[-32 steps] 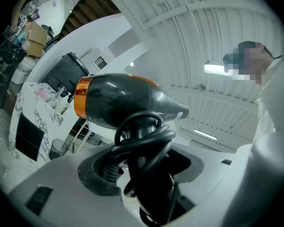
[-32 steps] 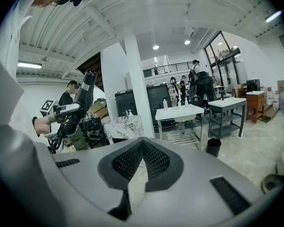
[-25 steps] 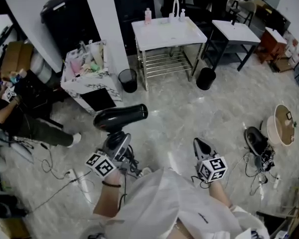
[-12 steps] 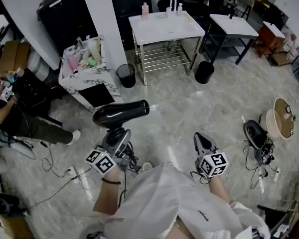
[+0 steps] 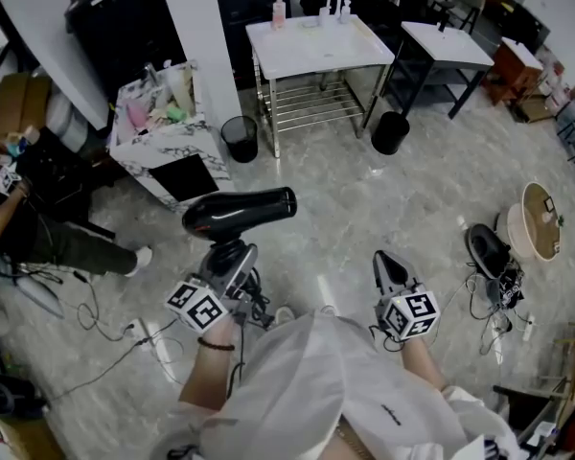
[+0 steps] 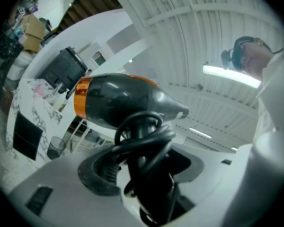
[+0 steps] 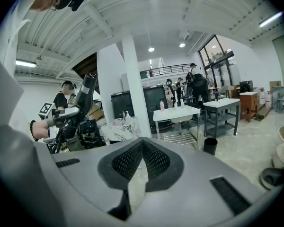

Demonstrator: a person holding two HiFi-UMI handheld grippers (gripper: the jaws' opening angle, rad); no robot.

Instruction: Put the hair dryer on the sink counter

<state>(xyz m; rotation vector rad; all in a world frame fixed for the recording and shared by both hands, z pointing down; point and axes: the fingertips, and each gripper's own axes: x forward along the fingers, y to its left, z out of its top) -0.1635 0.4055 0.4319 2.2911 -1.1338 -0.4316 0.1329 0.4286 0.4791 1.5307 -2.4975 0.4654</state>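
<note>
Care should be taken that the hair dryer [image 5: 238, 214], clamped by its cord-wrapped handle in the wide-set left gripper [image 5: 226, 262], is kept steady until the sink counter [image 5: 316, 48], well ahead, is reached, the right gripper [image 5: 384, 263] being closed on nothing.

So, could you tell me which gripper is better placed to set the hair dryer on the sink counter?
Left. The left gripper grips the hair dryer by its handle; the right gripper is shut and empty. The sink counter stands ahead across the floor.
</note>
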